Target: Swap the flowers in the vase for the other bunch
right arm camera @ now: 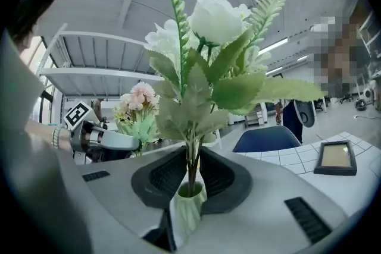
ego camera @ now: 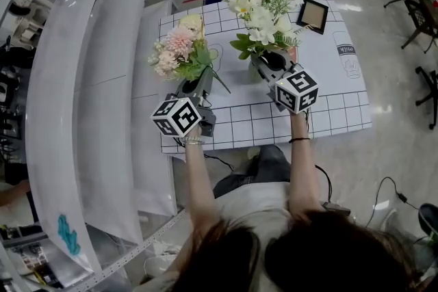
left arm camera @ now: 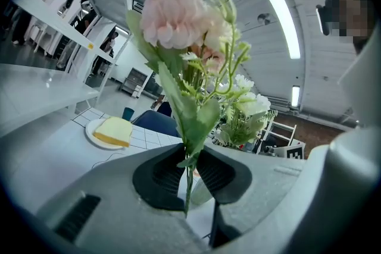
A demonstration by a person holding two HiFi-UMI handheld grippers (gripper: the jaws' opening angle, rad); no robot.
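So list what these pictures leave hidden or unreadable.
- Vase: head view, mostly hidden behind the right hand-held gripper; right gripper view, that gripper's body hides its foot.
- Plate: head view, mostly hidden behind the pink bunch.
- Picture frame: head view, contents too small.

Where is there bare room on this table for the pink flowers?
Bare: the right side of the white gridded tablecloth, from the dark picture frame to the near edge. Crowded: the middle, with the pink flower bunch, white flower bunch and pale vase; a white plate with a yellow block fills the far left.
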